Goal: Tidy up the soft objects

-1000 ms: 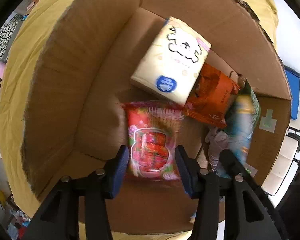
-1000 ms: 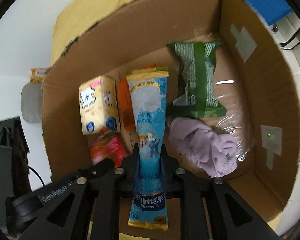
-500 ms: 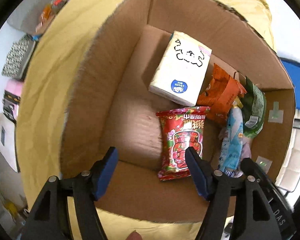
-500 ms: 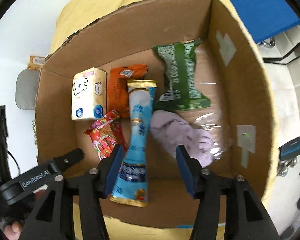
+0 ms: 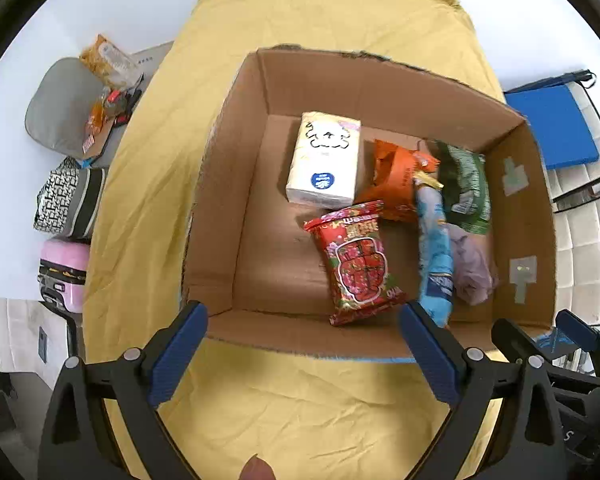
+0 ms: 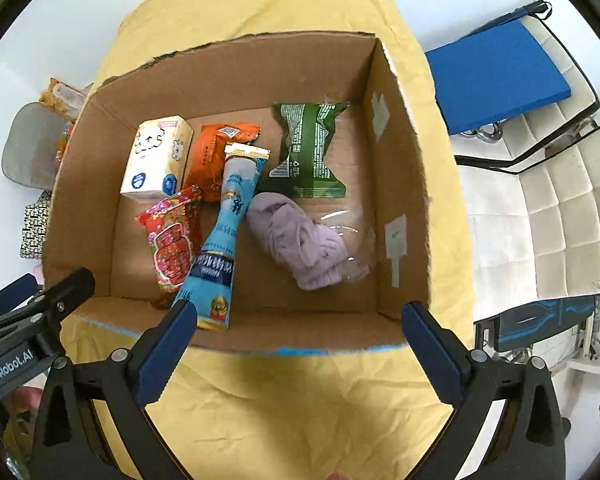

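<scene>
Soft objects lie together in the box (image 6: 236, 76), which stands on a yellow cloth (image 5: 300, 408) over the tabletop. From the left wall across: tissue pack (image 6: 156, 160), orange packet (image 6: 216, 152), red packet (image 6: 172, 240), blue pouch (image 6: 224, 232), green packet (image 6: 308, 148), and a lilac cloth (image 6: 296, 236) inside a clear bag. The blue pouch runs with its long axis from the near wall toward the far wall, leaning slightly right at the top, its lower end against the near wall; it partly overlaps the orange packet and touches the red packet beside it. The red packet lies roughly parallel to it.

Left claw (image 5: 304, 356): released, jaws wide apart, nothing between them, held above the cloth just outside the near wall of the box. Right claw (image 6: 300, 344): likewise released and empty, in the same position beside it.

All objects lie ahead of and below both claws. The red packet sits nearer the left claw; the blue pouch and the lilac cloth sit nearer the right. Judged from this layout, every visible soft object is already in the box; whether more remain outside cannot be told.
</scene>
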### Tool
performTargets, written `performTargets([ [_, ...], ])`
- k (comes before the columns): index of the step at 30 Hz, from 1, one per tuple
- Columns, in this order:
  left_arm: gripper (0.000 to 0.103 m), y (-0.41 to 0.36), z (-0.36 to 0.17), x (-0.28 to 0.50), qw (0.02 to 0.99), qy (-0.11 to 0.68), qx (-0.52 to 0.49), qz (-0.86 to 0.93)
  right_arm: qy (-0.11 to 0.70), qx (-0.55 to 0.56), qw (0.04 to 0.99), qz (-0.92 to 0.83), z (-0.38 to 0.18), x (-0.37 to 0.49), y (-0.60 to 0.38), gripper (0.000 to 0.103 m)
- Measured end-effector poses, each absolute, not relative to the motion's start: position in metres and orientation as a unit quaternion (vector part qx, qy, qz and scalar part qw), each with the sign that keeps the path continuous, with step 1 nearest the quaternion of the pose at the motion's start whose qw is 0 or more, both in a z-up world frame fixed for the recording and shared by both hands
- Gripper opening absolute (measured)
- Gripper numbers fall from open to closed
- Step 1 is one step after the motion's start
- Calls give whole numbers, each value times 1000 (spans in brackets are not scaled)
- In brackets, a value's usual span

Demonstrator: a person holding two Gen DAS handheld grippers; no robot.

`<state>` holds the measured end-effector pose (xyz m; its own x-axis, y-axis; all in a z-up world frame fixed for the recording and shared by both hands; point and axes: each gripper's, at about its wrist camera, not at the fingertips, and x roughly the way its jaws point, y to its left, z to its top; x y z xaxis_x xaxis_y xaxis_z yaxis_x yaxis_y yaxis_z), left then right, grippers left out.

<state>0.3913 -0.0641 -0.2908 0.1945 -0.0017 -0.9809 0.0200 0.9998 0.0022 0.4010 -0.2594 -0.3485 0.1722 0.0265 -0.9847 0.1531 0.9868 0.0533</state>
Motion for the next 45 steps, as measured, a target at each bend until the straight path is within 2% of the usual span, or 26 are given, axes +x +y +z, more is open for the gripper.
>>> performTargets([
  [11,98,-64,-207,347,818,574,16,-22,597,73,797,-48,-269,358,-267,103],
  [26,98,-56,-62,220,862,504,23,-46,509,61,857,-50,-109,207,-266,103],
  [35,98,-52,-26,179,867,495,19,-48,490,58,869,-38,-49,144,-258,103],
  [45,98,-54,-23,153,858,511,29,-43,505,46,861,-38,-32,114,-252,103],
])
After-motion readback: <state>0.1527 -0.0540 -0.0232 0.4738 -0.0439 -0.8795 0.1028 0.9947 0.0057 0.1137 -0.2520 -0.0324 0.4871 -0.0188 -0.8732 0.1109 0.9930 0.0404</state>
